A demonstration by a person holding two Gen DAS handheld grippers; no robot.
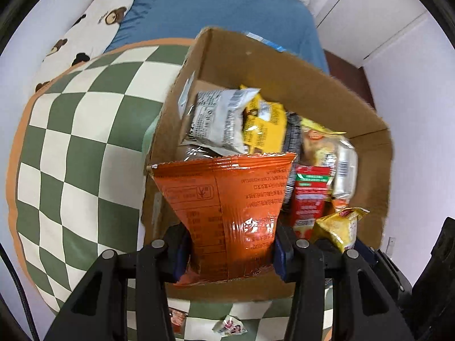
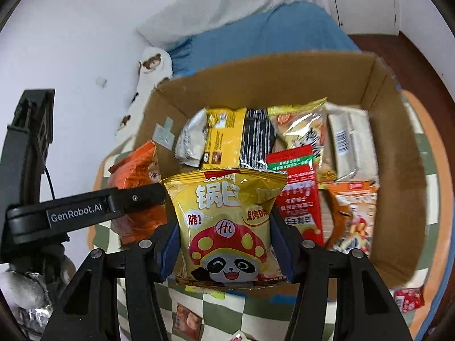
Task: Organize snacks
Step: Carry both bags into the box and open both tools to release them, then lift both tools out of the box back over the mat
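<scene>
An open cardboard box (image 1: pixel 284 65) (image 2: pixel 256 74) stands on a green and white checked cushion (image 1: pixel 71 142) and holds several snack packets. My left gripper (image 1: pixel 231 248) is shut on an orange snack bag (image 1: pixel 227 199) and holds it upright over the box's near left corner. My right gripper (image 2: pixel 224 248) is shut on a yellow snack bag with a panda (image 2: pixel 227 216) and holds it over the box's near edge. The left gripper (image 2: pixel 85 210) and its orange bag (image 2: pixel 136 170) also show in the right wrist view, left of the box.
Small loose packets lie on the cushion in front of the box: a white one (image 1: pixel 230 325), a red one (image 2: pixel 408 299), an orange one (image 2: pixel 187 321). A blue bed sheet (image 1: pixel 213 8) and a bear-print pillow (image 1: pixel 93 20) lie behind. White cupboard doors (image 1: pixel 369 8) stand at the right.
</scene>
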